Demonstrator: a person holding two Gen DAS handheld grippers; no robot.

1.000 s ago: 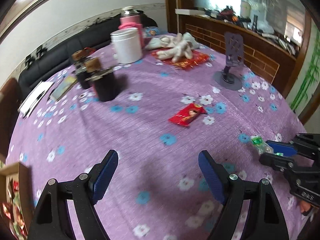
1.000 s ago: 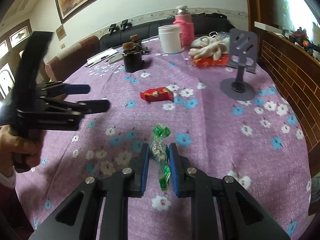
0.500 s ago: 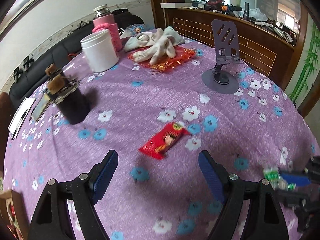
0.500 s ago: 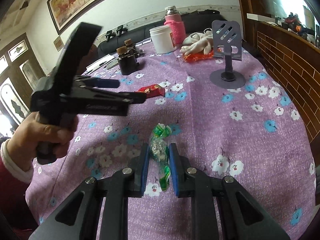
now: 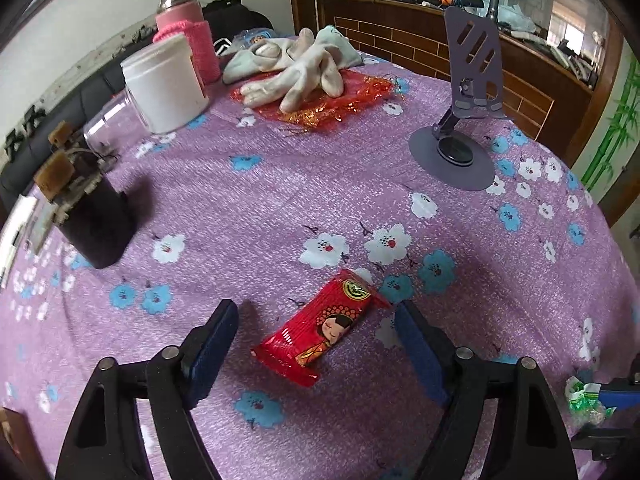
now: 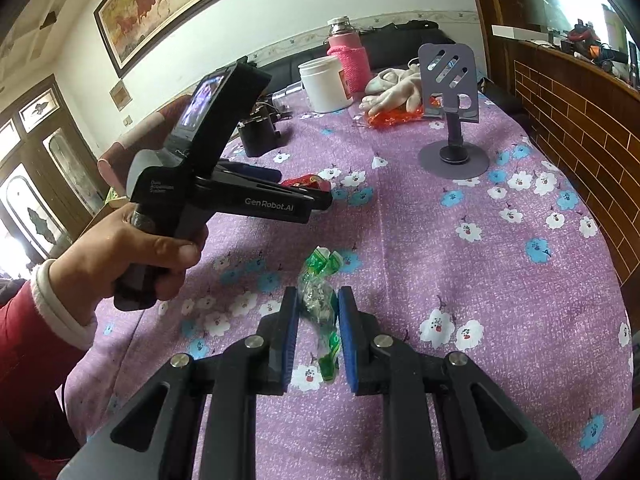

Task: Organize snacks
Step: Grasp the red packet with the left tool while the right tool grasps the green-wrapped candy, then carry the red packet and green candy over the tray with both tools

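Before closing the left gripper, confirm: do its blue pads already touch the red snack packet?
No: the red snack packet lies flat between the open left gripper, clear of both pads.

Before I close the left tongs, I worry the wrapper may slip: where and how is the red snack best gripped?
Grip the red snack across its narrow middle, coming down from above. It lies flat and slanted on the cloth between the open left tongs; its crimped ends look thin, and the middle seems fuller, so likely firmer.
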